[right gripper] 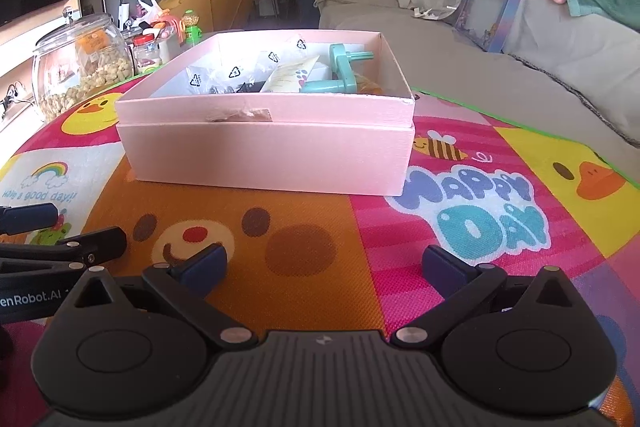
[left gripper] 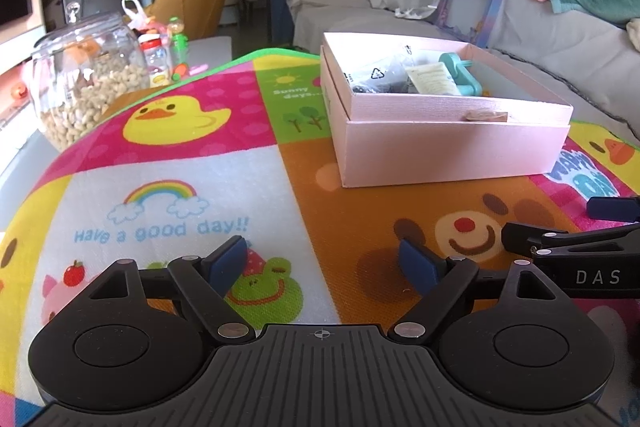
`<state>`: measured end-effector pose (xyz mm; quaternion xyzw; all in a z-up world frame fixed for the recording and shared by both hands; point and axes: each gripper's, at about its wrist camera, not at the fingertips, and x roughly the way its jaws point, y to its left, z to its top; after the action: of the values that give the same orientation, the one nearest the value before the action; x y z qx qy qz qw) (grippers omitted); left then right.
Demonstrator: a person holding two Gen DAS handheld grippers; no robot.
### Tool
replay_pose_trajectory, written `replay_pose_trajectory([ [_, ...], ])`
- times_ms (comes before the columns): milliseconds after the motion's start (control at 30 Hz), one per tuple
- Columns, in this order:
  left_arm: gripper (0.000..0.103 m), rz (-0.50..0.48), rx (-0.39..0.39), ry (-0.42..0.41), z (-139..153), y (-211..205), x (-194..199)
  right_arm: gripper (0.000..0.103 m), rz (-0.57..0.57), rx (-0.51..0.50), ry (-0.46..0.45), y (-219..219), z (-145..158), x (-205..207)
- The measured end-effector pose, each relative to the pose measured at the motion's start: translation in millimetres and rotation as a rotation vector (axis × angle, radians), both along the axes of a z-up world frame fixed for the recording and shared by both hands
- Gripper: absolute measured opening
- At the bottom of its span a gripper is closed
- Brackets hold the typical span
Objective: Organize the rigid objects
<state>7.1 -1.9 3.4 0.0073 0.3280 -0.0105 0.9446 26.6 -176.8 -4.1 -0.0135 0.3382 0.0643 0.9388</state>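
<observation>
Left gripper [left gripper: 322, 261] wide open, empty, low over mat [left gripper: 168, 163]. Jar [left gripper: 86, 75] far left. Pink box [right gripper: 266, 157] sits mid-mat ahead, holding bags [right gripper: 224, 75], tube [right gripper: 288, 79], teal part [right gripper: 340, 73]. Right gripper [right gripper: 322, 263] wide open, empty.
</observation>
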Motion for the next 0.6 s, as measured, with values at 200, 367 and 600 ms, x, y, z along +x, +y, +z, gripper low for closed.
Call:
replay_pose_trajectory([
  [200, 0.089, -0.002, -0.008, 0.0, -0.9, 1.7, 0.8, 0.103, 0.001, -0.004, -0.001, 0.8, -0.2, 0.4],
  [367, 0.089, -0.002, -0.01, 0.0, -0.9, 1.8, 0.7, 0.103, 0.001, -0.005, -0.001, 0.9, -0.1, 0.4],
  [600, 0.089, -0.002, -0.01, 0.0, -1.0, 1.9, 0.7, 0.103, 0.001, -0.004, -0.001, 0.7, -0.1, 0.3],
])
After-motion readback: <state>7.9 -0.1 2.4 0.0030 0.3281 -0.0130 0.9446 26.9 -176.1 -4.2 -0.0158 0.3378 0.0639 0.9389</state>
